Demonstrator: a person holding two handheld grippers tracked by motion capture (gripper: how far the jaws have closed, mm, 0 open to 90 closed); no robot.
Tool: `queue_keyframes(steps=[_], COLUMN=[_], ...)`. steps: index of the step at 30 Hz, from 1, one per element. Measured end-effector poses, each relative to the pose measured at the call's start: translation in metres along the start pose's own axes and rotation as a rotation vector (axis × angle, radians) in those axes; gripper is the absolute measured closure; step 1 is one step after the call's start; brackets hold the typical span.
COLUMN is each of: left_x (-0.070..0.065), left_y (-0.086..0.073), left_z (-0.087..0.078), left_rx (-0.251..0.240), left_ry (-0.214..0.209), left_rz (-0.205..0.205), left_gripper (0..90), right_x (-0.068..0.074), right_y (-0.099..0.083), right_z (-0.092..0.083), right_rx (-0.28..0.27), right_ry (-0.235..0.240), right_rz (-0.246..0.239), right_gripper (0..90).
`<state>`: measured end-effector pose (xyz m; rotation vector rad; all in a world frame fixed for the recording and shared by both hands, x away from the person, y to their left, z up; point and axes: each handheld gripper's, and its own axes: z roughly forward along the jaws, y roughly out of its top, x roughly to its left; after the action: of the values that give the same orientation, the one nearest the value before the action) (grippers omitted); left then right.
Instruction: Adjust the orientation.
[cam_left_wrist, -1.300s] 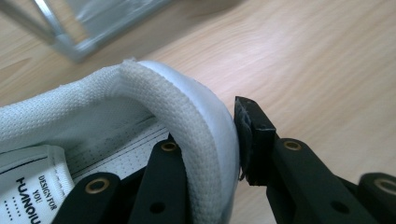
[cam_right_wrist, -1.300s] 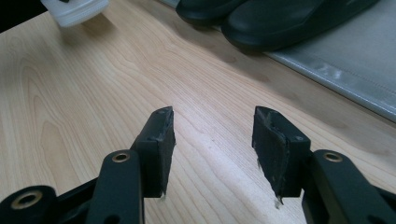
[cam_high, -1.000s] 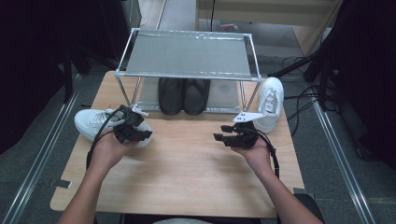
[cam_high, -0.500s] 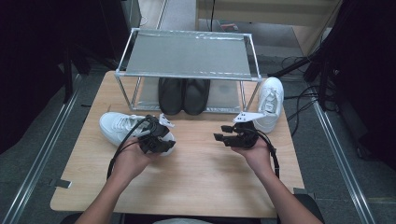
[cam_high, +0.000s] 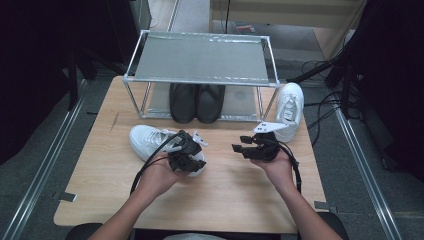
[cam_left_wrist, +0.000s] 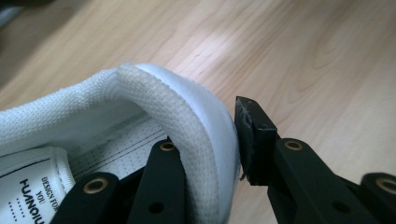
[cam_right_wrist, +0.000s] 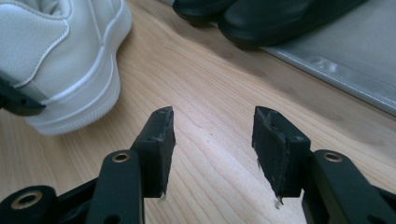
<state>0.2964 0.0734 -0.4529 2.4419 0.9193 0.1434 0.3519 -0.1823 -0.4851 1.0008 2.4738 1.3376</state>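
I had the left gripper (cam_high: 192, 150) clamped on the heel collar of the white sneaker (cam_high: 150, 140), one jaw inside the shoe and the other against the outside of the heel. The sneaker lay on the wooden table (cam_high: 230, 195) in front of the metal shoe rack (cam_high: 200, 60), just left of centre, with its toe pointing away to the left. My right gripper (cam_high: 250, 147) hovered apart from it with its jaws half spread and nothing between them.

My worry was that hold. I was pinching only soft padded fabric at the rim, so if I lifted, the toe would likely sag and swing, and the collar could slip out of the pads. A swinging toe could also catch the rack's front post or knock the pair of black shoes (cam_high: 196, 102) on the lower shelf. The second white sneaker (cam_high: 290, 107) stood by the rack's right post, close to my right hand, and a careless reach there could tip it off the table edge.

The tabletop was smooth pale wood, offering little grip. Around it I saw a dark room, grey floor, metal rails along both sides and loose cables at the right.
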Motion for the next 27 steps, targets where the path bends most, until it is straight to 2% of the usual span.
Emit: queue_keyframes(steps=[1,2,4,8,10,12,15,18,23,27], left_x=[-0.002,-0.004,-0.013,-0.021,-0.021,-0.019,-0.017,-0.017,-0.015,-0.012], left_y=[0.002,0.003,0.007,0.011,0.012,0.013,0.013,0.014,0.014,0.013], left_z=[0.003,0.005,0.013,0.030,0.035,0.039,0.041,0.041,0.038,0.034], left_rx=[0.001,0.000,0.017,0.044,0.044,0.045,0.026,0.026,0.002,-0.006], left_ry=[-0.032,-0.040,-0.035,-0.042,-0.036,-0.049,-0.066,-0.061,-0.060,-0.064], left_rz=[0.000,0.004,0.026,0.070,0.073,0.068,0.064,0.082,0.095,0.086], left_gripper=[73.9,73.9,73.7,73.6,73.5,72.9,72.0,70.7,56.1,50.2], right_x=[0.000,-0.001,-0.001,-0.001,-0.001,-0.001,-0.001,-0.001,0.000,0.000], right_y=[-0.001,-0.002,-0.003,-0.007,-0.008,-0.010,-0.012,-0.013,-0.014,-0.015], right_z=[-0.001,-0.002,-0.004,-0.008,-0.010,-0.011,-0.012,-0.012,-0.013,-0.014], right_rx=[-0.001,0.004,-0.004,-0.003,-0.005,-0.004,0.000,0.001,0.005,0.003], right_ry=[-0.003,-0.006,-0.012,-0.023,-0.028,-0.030,-0.032,-0.035,-0.038,-0.041], right_rz=[0.002,0.007,0.008,0.016,0.014,0.018,0.024,0.020,0.020,0.023], right_gripper=[49.9,50.0,50.0,49.9,49.9,49.9,49.9,49.9,49.9,49.8])
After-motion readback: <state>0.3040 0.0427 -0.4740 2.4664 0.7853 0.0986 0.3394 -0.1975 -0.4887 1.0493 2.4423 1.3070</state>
